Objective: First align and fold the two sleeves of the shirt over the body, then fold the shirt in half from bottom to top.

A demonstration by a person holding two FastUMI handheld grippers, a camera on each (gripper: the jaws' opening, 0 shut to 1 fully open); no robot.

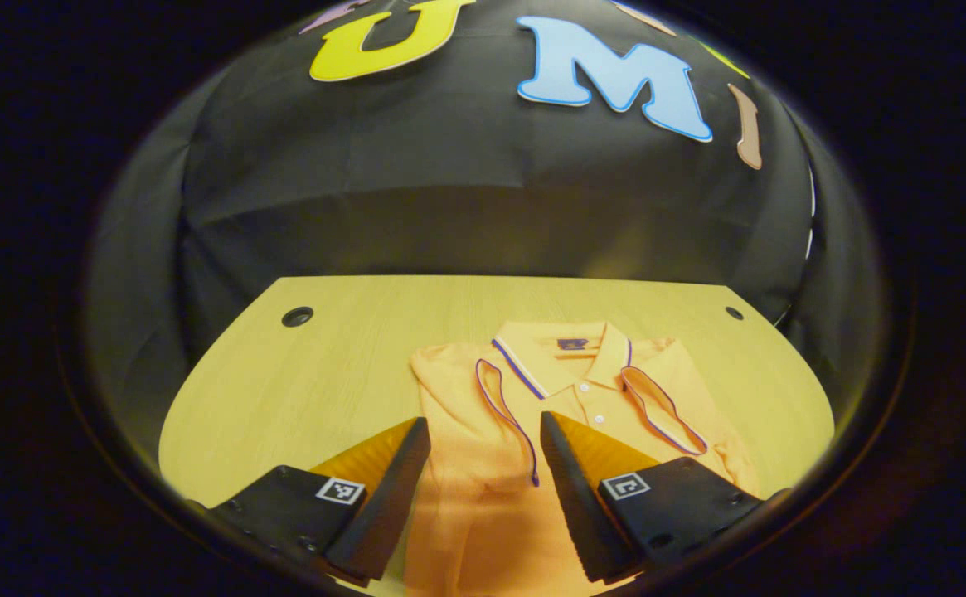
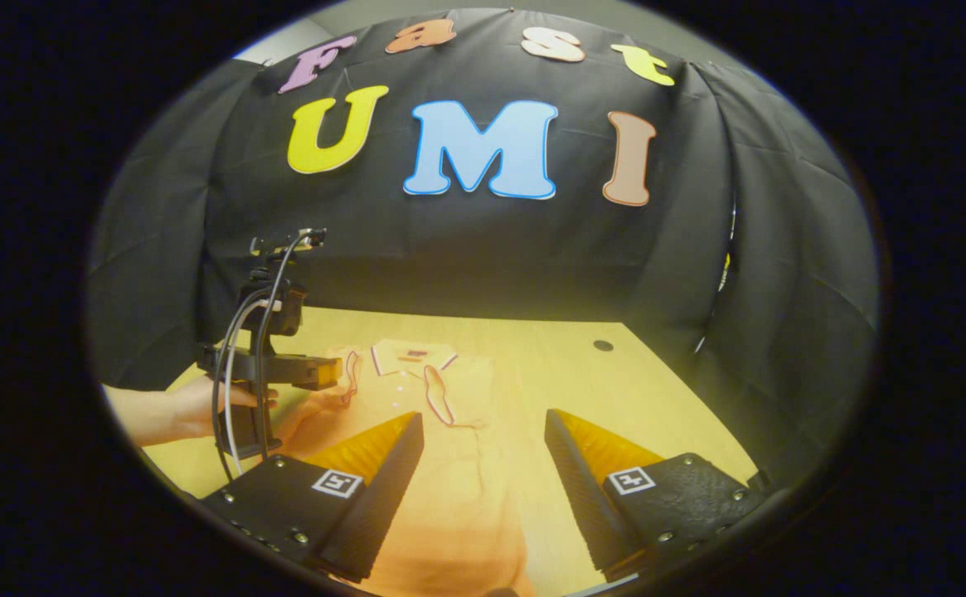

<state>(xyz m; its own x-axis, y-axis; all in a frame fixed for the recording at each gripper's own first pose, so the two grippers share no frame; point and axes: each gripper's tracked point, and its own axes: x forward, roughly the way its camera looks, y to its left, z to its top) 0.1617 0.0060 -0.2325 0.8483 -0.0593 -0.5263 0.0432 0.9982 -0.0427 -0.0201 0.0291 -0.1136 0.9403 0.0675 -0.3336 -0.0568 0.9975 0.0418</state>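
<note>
In the left gripper view, the orange short-sleeved polo shirt [image 1: 524, 414] is lying flat on the pale wooden bench [image 1: 300, 390], collar away, both sleeves already folded in over the body, its long axis running straight out from the left hand-held gripper [image 1: 483, 489], which is hovering wide open and empty over the hem end. In the right gripper view, the right hand-held gripper [image 2: 483, 489] is likewise gaping empty above the hem, so both look equally near it.
</note>
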